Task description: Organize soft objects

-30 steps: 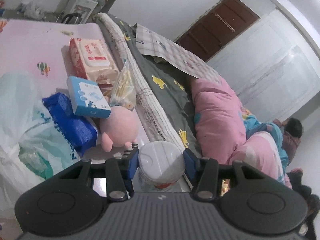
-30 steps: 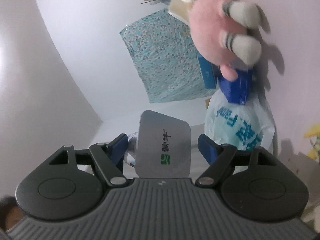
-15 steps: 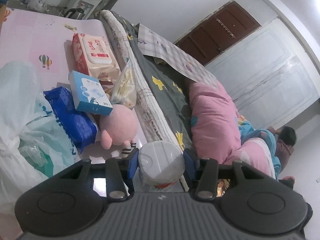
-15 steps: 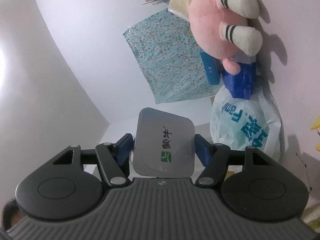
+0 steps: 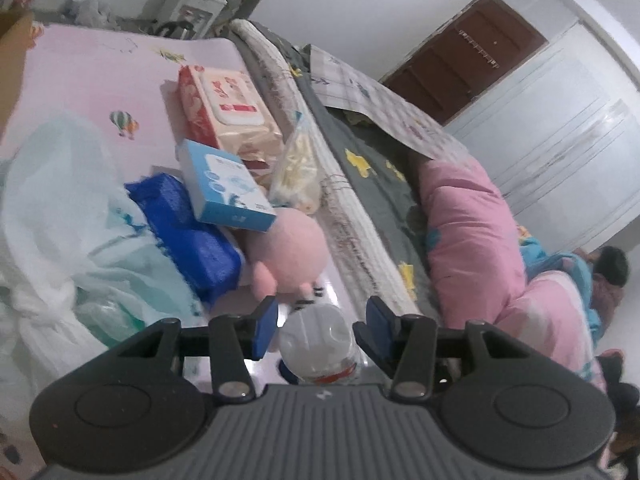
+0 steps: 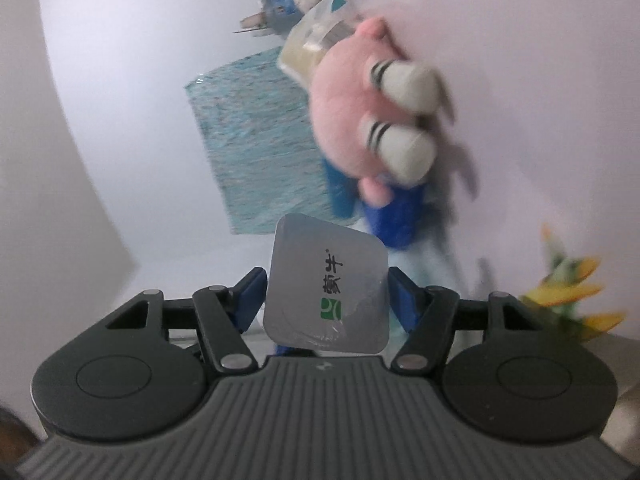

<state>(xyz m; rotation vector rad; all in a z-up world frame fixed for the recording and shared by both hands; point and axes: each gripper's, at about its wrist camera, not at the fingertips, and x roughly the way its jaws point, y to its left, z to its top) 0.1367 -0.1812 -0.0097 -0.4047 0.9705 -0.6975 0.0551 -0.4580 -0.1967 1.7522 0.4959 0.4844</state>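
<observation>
Right gripper clamps foil-lidded cup (lid facing camera), below pink plush; left gripper fingers apart around bottle, untouching.

foil lid: "蒙牛" above green logo | other packages' print, seemingly, too blurred to read

Box on pack, beside plush.
</observation>
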